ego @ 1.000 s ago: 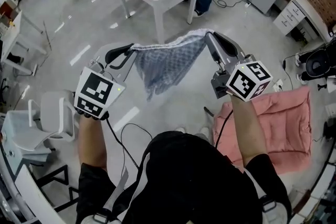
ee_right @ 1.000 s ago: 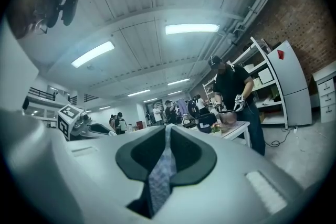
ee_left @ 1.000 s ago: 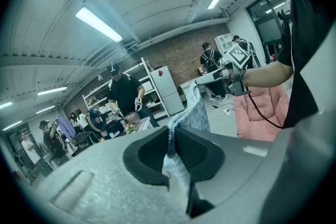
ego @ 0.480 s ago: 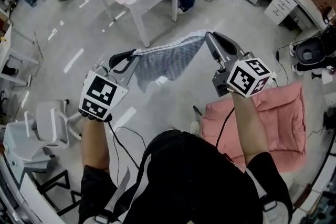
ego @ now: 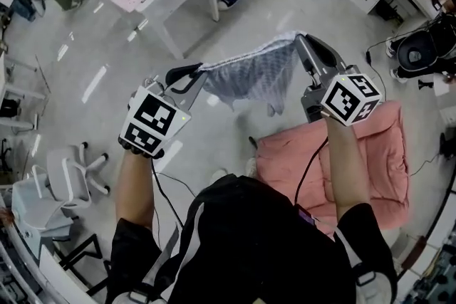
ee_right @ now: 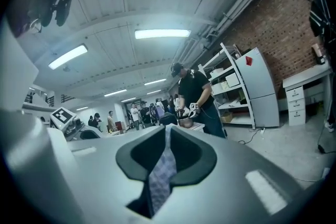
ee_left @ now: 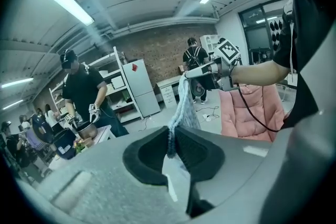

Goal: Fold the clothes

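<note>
A blue-grey patterned cloth (ego: pixel 251 73) hangs in mid-air, stretched between the left gripper (ego: pixel 194 72) and the right gripper (ego: pixel 302 39). Each pinches a top corner tightly. A pink mat (ego: pixel 377 160) lies near right.

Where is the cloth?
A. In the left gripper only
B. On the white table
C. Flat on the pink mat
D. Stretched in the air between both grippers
D: the cloth hangs between the left gripper and the right gripper, each shut on an edge.
</note>
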